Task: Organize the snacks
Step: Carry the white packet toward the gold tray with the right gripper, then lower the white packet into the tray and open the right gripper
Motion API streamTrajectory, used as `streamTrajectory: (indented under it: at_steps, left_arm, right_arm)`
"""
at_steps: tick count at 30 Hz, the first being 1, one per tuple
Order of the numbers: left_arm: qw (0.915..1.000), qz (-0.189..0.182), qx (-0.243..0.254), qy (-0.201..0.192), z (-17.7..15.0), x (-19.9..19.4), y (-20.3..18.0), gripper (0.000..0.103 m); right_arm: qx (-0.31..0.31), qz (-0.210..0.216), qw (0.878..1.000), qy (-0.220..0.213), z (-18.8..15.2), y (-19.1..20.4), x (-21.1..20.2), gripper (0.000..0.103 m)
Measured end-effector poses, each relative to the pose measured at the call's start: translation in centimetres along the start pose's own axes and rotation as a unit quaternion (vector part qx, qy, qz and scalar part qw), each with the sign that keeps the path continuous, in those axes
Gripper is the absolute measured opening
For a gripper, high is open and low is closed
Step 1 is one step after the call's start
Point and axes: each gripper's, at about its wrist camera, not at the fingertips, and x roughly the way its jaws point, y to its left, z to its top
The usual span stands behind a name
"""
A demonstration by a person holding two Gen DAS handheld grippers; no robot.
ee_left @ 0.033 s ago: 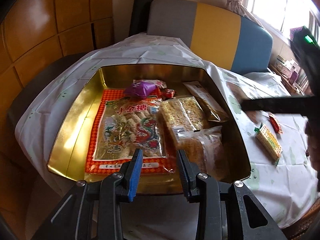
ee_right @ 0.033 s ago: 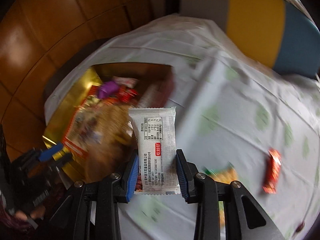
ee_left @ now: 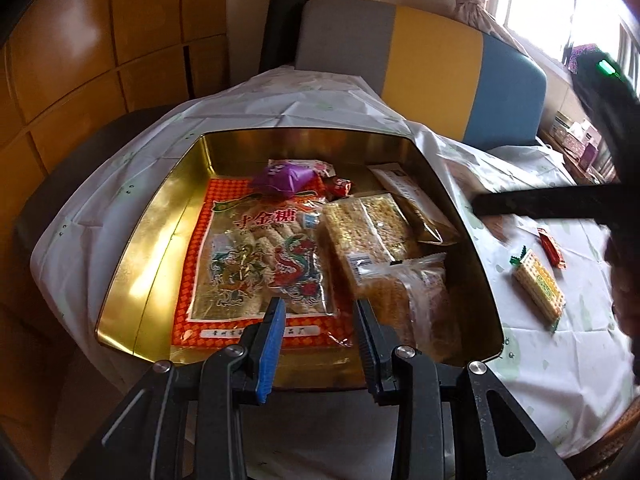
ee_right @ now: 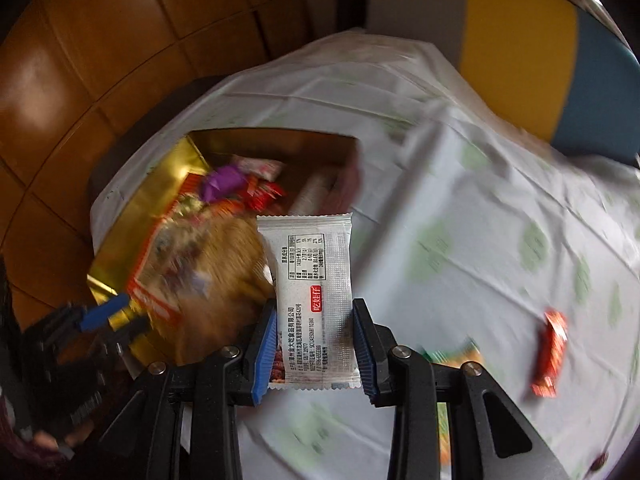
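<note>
Jaws of the right gripper [ee_right: 314, 344] pinch a white snack packet [ee_right: 310, 292] above the table [ee_right: 460, 240]; left gripper [ee_left: 320, 336], spread empty, hovers over the gold tin [ee_left: 160, 240]; nothing differs.

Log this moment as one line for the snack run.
step: carrying | right gripper: shut on white packet | left gripper: open, empty, over gold tin | on tablecloth: cracker pack, red candy

Daylight from window [ee_left: 532, 4] — right wrist view motion-blurred, fisheye edges dark
</note>
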Motion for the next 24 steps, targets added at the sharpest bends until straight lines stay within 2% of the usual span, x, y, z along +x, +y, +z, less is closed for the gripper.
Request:
streamTrajectory:
  at_steps: [4, 10, 16, 24]
  left_arm:
    - [1.0, 0.0, -0.005, 0.002, 0.0, 0.1, 0.3, 0.036]
    - [0.9999, 0.001, -0.01, 0.006, 0.0, 0.5, 0.6, 0.036]
    - [0.9999, 0.004, -0.014, 0.008, 0.0, 0.6, 0.8, 0.036]
    - [0.9999, 0.006, -0.011, 0.007, 0.0, 0.6, 0.7, 0.036]
  right_arm:
    - [-0.013, -0.003, 1.0, 0.0, 3.0, 2.3, 2.1, 0.035]
    - [0.0, -0.006, 1.0, -0.002, 5.7, 3.3, 5.2, 0.037]
    - [0.014, -0.004, 1.0, -0.002, 5.6, 3.2, 6.1, 0.038]
    - [-0.002, -0.014, 1.0, -0.026, 4.0, 3.4, 3.8, 0.038]
